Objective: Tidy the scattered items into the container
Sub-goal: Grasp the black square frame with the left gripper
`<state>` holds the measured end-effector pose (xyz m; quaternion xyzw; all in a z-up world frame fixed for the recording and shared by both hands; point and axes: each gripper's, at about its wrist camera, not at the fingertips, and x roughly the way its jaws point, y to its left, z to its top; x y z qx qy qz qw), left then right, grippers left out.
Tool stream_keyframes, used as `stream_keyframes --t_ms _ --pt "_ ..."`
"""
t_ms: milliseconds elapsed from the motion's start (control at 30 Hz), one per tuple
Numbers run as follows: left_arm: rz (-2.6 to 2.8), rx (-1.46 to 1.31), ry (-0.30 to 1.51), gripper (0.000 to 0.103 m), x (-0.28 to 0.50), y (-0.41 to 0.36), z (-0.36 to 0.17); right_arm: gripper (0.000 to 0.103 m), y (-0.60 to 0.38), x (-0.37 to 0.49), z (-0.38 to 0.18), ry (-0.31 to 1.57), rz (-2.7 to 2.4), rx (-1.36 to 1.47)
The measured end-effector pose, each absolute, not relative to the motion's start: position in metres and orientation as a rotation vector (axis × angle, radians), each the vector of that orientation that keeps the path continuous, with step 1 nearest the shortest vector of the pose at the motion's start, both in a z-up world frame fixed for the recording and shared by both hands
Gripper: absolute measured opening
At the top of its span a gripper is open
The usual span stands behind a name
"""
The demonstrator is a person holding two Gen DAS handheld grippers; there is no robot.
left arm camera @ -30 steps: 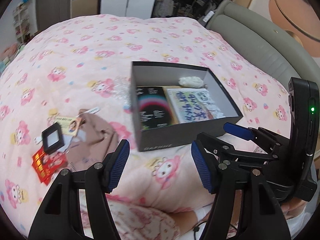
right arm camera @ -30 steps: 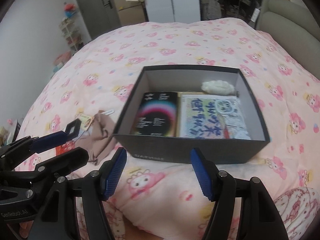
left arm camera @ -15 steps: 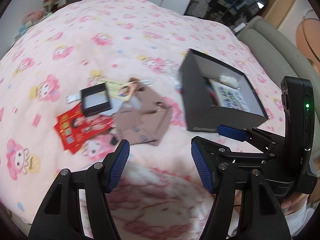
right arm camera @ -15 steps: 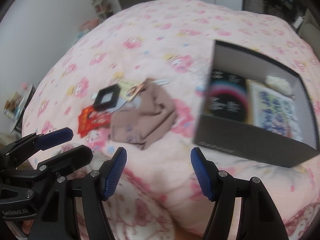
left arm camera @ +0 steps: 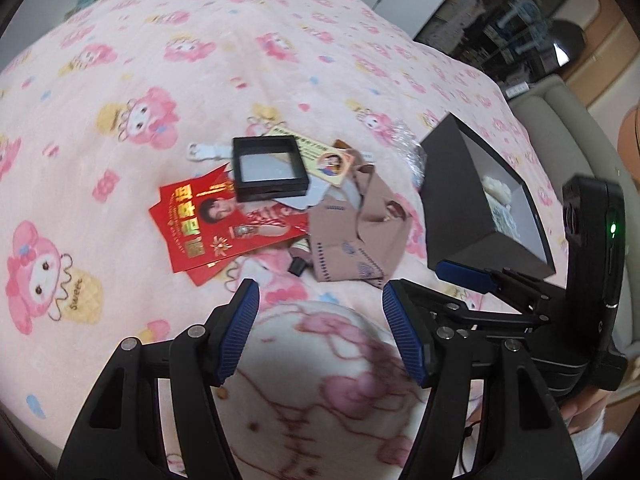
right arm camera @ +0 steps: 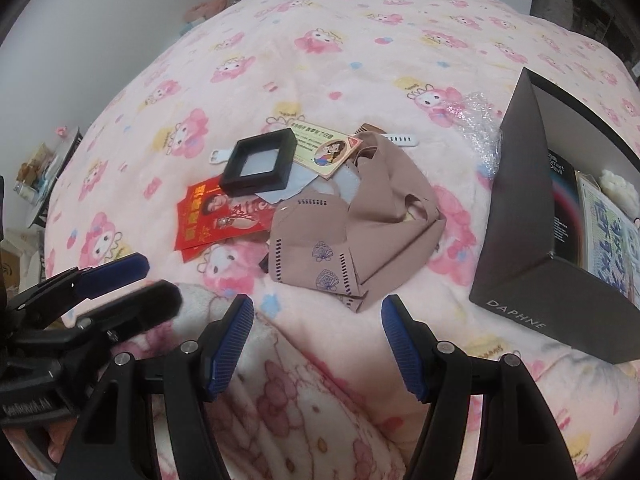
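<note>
While both grippers are hovering at the near edge of the bed, nothing is sitting between either pair of blue pads; the left gripper point(left arm camera: 318, 334) is holding its jaws apart over bare pink blanket point(left arm camera: 132, 60), and the right gripper point(right arm camera: 316, 344) is doing the same, its jaws standing apart just short of the beige garment point(right arm camera: 352, 232). That garment is lying crumpled and is covering part of the pile; in my judgement a pinch there is risking a loose fold that is slipping out, or is dragging the flat things beneath it sideways. Just left of it the red envelopes point(right arm camera: 216, 216) are lying flat on soft bedding; hard pads are likely to be sliding over them or pressing them into the blanket rather than lifting them. Farther on, the small black frame box point(right arm camera: 260, 162) is resting on the envelopes and on a pale sheet; a tug on anything below is threatening to tip it. Beyond it the yellow card point(right arm camera: 324, 148) and a white strap point(right arm camera: 398, 139) are partly tucked under the cloth. Well to the right the dark container point(right arm camera: 516, 208) is standing open and already holding a booklet point(right arm camera: 564, 216); both grippers are crowding one small pile, so a collision between them seems possible.
</note>
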<state>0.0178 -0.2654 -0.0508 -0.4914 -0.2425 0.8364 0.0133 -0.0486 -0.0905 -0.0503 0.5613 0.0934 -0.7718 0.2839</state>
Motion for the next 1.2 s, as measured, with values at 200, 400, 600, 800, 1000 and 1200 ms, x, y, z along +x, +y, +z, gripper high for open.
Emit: stream_keyframes --t_ms 200,400,600,800,1000,1200 --pt "2.563 -1.586 -0.923 0.066 0.009 -0.292 -0.076 0.064 -0.085 -0.069 -0.069 0.266 -2.085 1.567" --pt "2.575 -1.584 -1.007 0.065 -0.006 -0.312 -0.086 0.064 -0.098 -0.089 -0.072 0.301 -2.086 1.554" --pt "2.626 -1.600 -1.017 0.057 -0.036 -0.335 -0.094 0.064 -0.130 -0.108 -0.072 0.338 -2.086 1.495" --pt "2.610 -1.575 -1.102 0.054 -0.061 -0.355 -0.108 0.064 -0.164 -0.122 -0.080 0.377 -2.060 1.454" --pt "2.448 -1.499 -1.310 0.049 -0.072 -0.366 -0.128 0.064 -0.180 -0.137 -0.086 0.258 -2.035 1.415" --pt "2.455 -1.580 -1.272 0.031 -0.079 -0.361 -0.135 0.052 -0.189 -0.140 -0.106 0.227 -1.937 1.468"
